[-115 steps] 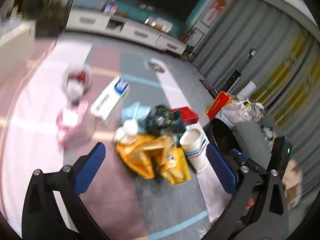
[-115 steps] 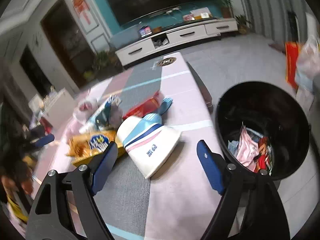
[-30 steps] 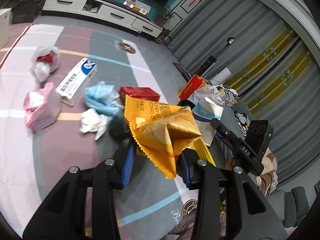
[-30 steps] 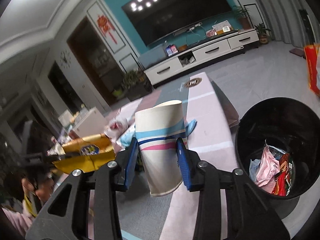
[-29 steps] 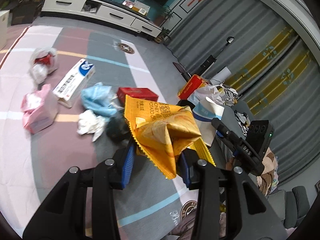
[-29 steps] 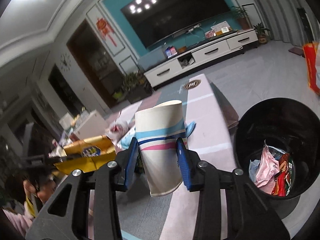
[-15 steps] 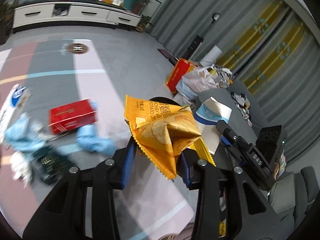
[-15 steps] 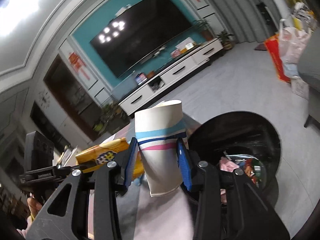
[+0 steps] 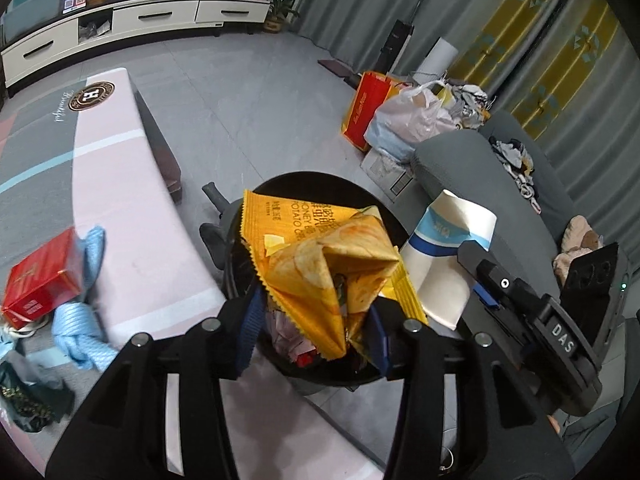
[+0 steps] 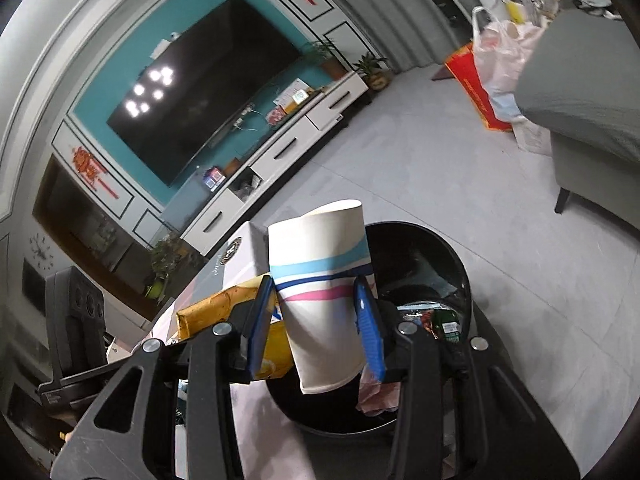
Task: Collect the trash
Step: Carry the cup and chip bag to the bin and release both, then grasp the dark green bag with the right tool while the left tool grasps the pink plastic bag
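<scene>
Now carried from over the littered mat to above the black bin [image 9: 236,240]: left claw [image 9: 316,336] opening around the yellow chip bag [image 9: 320,256], right claw [image 10: 320,328] clamped on the striped paper cup [image 10: 320,280], both ready to drop.

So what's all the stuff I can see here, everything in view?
Chip bag: one, yellow-orange, between left gripper's pads, over the bin.
Paper cup: one, white with blue and pink stripes, in right gripper, over the bin.
Trash bin: one, black, on the floor, wrappers inside.
Red box: one, on the mat.
Blue cloth: one, beside the red box.
TV: one, black, teal wall.
Left gripper: black, blue pads, jaws opening.
Right gripper: black, blue pads, clamping the cup.
</scene>
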Tool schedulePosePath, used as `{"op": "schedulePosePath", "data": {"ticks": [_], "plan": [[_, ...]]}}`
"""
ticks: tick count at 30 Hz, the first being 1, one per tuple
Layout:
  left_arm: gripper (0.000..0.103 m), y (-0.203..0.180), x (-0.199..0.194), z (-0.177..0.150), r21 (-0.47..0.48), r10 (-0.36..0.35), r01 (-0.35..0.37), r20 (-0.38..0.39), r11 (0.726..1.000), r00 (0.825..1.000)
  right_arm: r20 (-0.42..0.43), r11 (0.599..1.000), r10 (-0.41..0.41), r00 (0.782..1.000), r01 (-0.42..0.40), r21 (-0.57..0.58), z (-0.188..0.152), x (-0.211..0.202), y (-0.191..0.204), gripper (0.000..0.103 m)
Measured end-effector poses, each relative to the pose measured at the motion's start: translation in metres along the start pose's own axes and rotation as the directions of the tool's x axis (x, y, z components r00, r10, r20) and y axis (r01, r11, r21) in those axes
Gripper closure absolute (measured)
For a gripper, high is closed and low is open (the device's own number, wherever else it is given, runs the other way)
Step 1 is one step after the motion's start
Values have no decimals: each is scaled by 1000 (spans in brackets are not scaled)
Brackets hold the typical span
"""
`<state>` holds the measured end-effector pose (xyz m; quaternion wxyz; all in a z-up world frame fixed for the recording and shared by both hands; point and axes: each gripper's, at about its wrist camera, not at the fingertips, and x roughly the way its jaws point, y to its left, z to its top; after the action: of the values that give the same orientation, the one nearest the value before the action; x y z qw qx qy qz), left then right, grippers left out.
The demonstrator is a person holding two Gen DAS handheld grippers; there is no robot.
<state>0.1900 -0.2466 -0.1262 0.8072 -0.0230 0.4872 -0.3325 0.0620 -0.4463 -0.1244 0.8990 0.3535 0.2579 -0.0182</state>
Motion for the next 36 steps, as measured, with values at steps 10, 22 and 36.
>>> {"op": "schedulePosePath", "data": {"ticks": [10, 22, 36], "plan": [[36, -3, 20, 2, 5, 38, -38, -31, 999, 999, -64, 997, -50, 997, 53, 53, -2, 18, -10, 47], [19, 1, -20, -13, -16, -50, 51, 63, 999, 997, -44, 999, -35, 998, 36, 38, -2, 13, -6, 41], [9, 46, -120, -67, -27, -21, 27, 209, 999, 978, -88, 975, -23, 996, 3, -223, -27, 24, 65, 36]]}}
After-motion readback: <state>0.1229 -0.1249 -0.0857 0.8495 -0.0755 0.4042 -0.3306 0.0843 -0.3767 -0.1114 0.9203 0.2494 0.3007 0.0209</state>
